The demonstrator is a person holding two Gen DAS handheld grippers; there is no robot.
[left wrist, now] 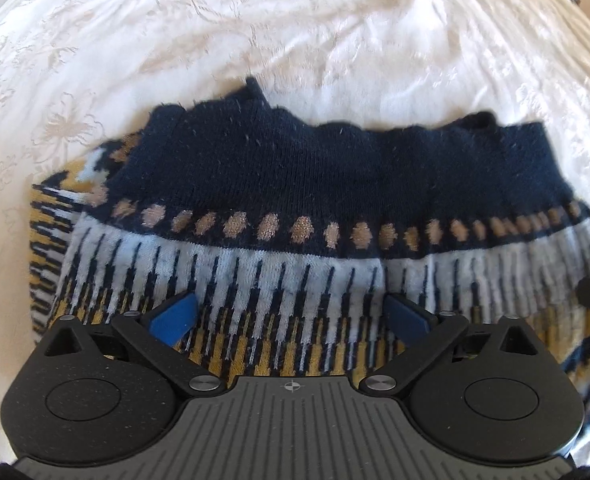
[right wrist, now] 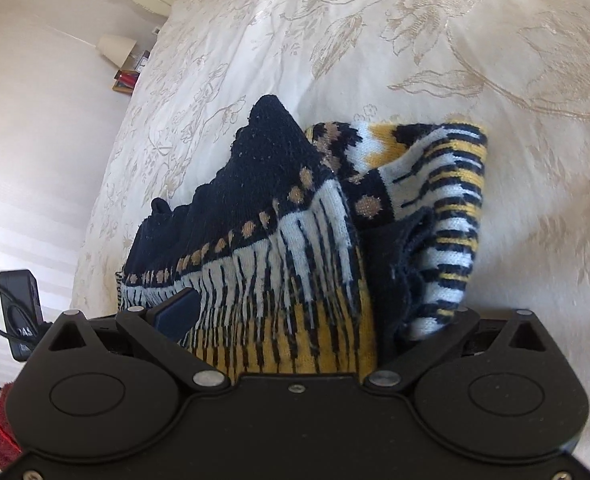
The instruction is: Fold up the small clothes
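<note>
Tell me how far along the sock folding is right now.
Done: the patterned sock already lies doubled over on the white bedspread, its navy cuff on top. In hand: the left gripper stands open over it, pads clear. The right gripper has the bundle between its fingers; whether it grips is unclear. Left: letting go and tidying the fold.

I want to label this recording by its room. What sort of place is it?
Most likely a bedroom at home. The patterned sock lies on a white bedspread woven with flowers, which looks like a bed, and a small lamp stands beside it near the wall, on what may be a nightstand.
</note>
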